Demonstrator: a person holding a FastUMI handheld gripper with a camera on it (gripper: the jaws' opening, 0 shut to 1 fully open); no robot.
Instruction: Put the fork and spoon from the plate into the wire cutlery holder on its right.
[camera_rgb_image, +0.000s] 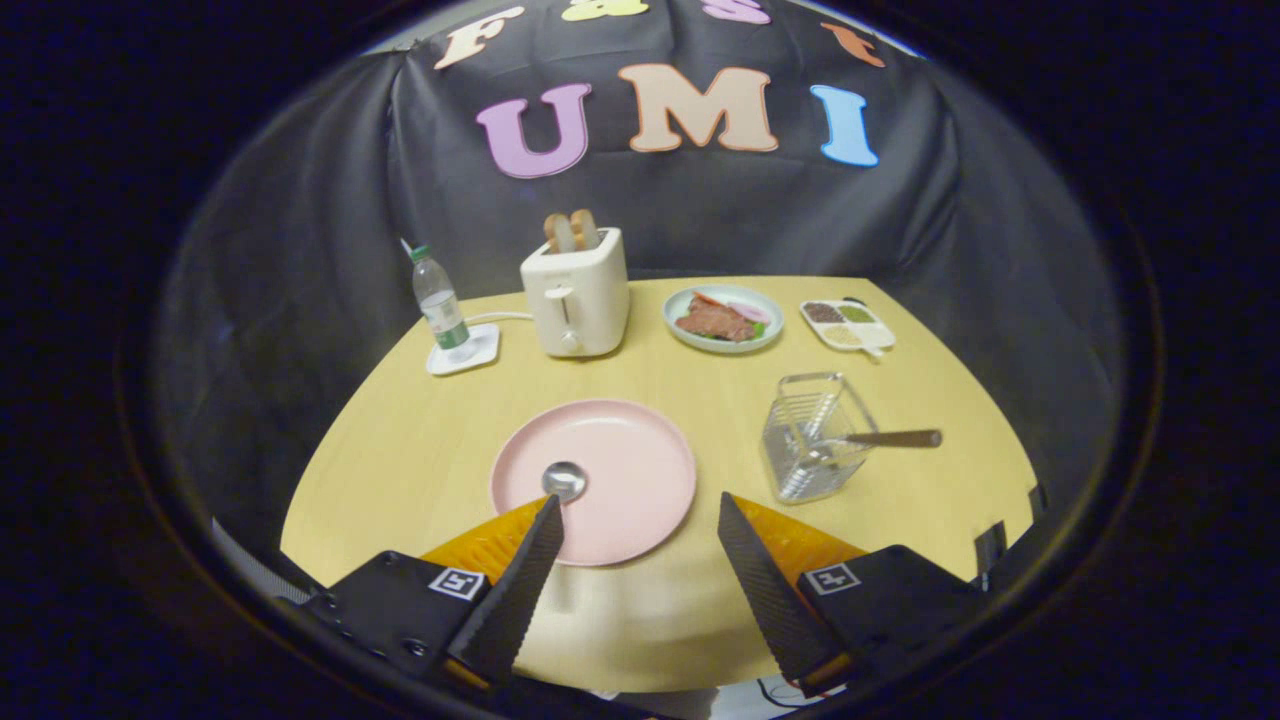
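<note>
- The bench (420, 440), pale wood, carries everything; well beyond the hand-held gripper stand a toaster (577, 293), a water bottle (440, 305), a dish of food (723, 318) and a small divided tray (847, 325).
- The pink plate (620, 470) lies just ahead of the fingers, slightly toward the left one.
- The wire cutlery holder (812, 438) stands ahead of the right finger, apart from the plate; one utensil (893, 438) already leans in it, handle pointing right.
- The hand-held gripper (640, 518) hangs released, fingers spread, holding nothing.
- The spoon (564, 480) rests on the plate, its bowl just beyond the left fingertip; its handle seems to run back under that finger, so its long axis points roughly toward the gripper.
- It looks like stiff, light, slippery metal; I would pinch the handle, not the bowl.
</note>
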